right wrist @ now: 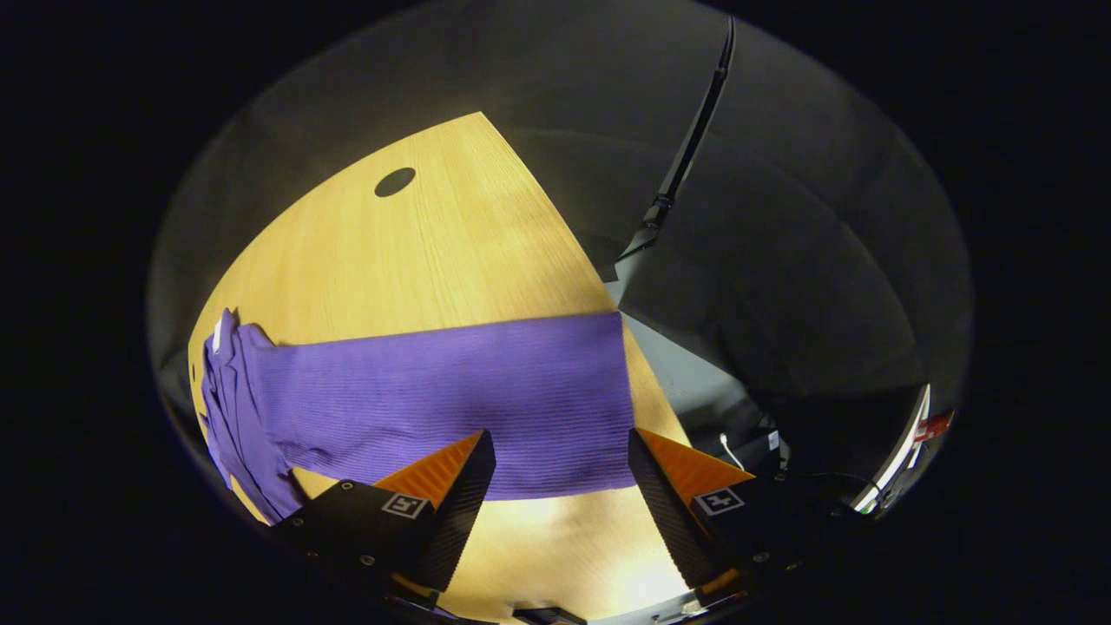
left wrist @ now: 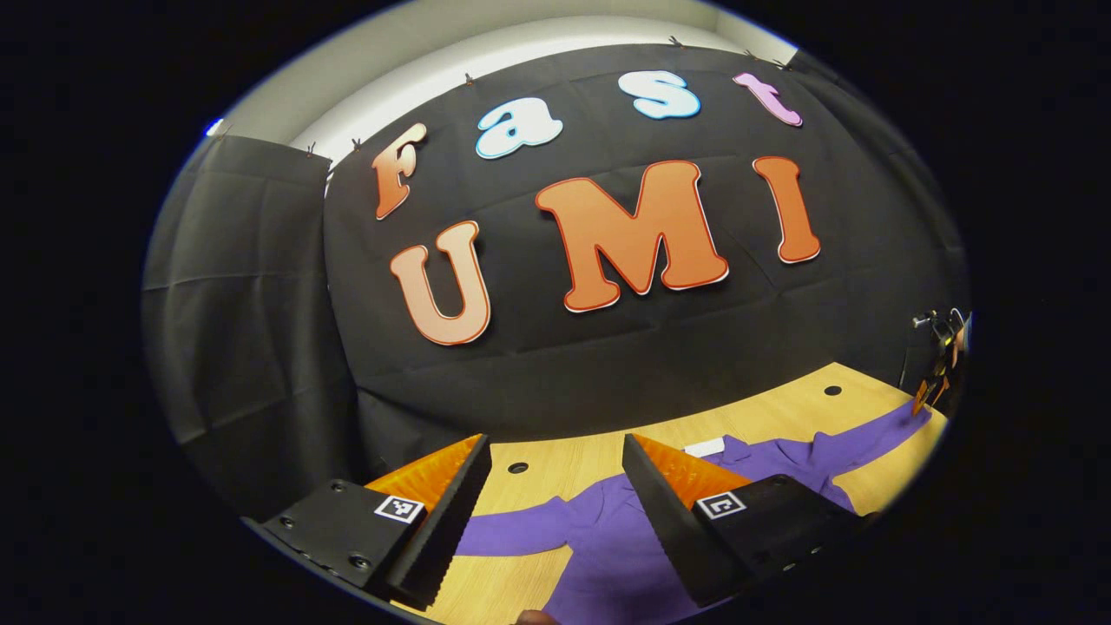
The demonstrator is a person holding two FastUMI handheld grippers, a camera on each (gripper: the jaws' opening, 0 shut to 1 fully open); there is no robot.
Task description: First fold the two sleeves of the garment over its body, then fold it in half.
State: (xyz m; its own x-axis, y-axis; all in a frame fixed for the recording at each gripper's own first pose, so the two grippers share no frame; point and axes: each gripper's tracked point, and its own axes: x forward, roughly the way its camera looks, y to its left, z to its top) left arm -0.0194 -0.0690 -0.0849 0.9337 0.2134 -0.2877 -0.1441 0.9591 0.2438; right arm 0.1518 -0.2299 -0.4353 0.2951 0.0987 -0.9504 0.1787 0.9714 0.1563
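**Right gripper sits over a sleeve cuff; left hangs high above the body**

The purple garment (left wrist: 608,538) lies flat on the wooden table (right wrist: 417,252), both sleeves spread out to the sides, neither one folded over the body yet.

In the right gripper view, one sleeve (right wrist: 451,399) runs straight across the frame, its long axis crossing the line of the fingers. Its cut-off cuff end lies at the table's edge, just ahead of the right gripper (right wrist: 560,486) and slightly toward its right finger. The body of the garment is bunched at the far left of that view. The right gripper is wide open and holds nothing; the sleeve's lower edge passes between and just beyond its fingertips, apparently below them.

The left gripper (left wrist: 555,495) is also wide open and empty. It points mostly at the booth wall, with the garment low in its view: the body under its right finger and a sleeve (left wrist: 512,525) stretching off beneath its left finger. It seems to be well above the cloth.

By my reading, the right gripper is the nearer to a grasp. The coming move turns on dropping onto the cuff and carrying it back along the sleeve's axis toward the body.
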